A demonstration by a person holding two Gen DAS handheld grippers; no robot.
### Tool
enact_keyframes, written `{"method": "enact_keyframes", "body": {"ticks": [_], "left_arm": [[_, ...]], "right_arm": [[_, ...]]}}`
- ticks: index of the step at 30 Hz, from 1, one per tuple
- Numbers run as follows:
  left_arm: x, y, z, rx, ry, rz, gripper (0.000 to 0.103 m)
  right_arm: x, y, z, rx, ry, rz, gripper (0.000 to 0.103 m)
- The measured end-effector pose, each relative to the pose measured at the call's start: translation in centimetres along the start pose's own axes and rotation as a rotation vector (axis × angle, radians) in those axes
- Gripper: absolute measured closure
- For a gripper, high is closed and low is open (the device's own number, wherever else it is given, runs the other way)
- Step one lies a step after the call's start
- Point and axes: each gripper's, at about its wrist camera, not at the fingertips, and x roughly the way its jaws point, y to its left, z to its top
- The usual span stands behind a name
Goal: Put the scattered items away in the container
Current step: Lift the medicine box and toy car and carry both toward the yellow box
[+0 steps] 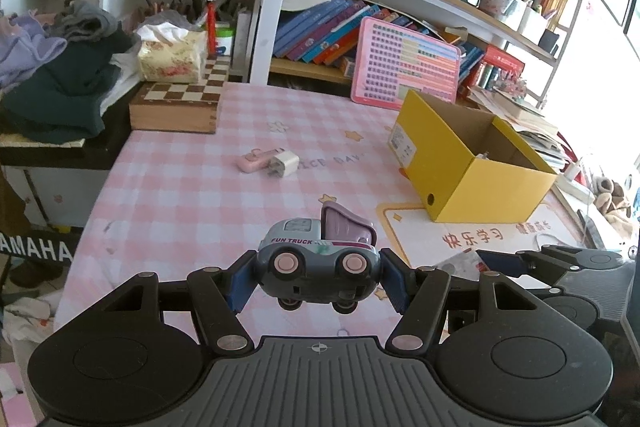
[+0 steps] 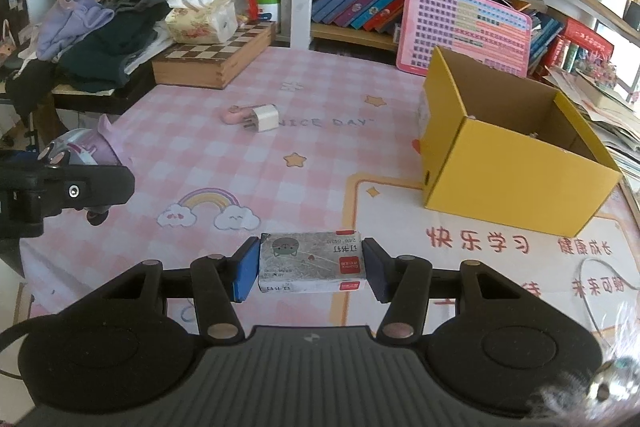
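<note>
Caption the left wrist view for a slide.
Left gripper holds a grey toy truck above the pink checked table mat, with the open yellow cardboard box ahead to the right.

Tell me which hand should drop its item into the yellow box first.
Probably the right. The right gripper, shut on the small staple box, has the yellow box close ahead to its right. The left gripper, holding the toy truck, sits farther from it, beyond the right gripper.
</note>
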Motion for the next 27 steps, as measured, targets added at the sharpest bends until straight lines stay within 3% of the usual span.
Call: {"method": "enact_keyframes", "body": {"ticks": [27], "left_arm": [[1.1,-5.5,-0.5,0.076,0.066,-0.061,0.039]], "right_arm": [[-2.0,-5.1,-2.6,0.028,0.026,-0.025,0.051]]}}
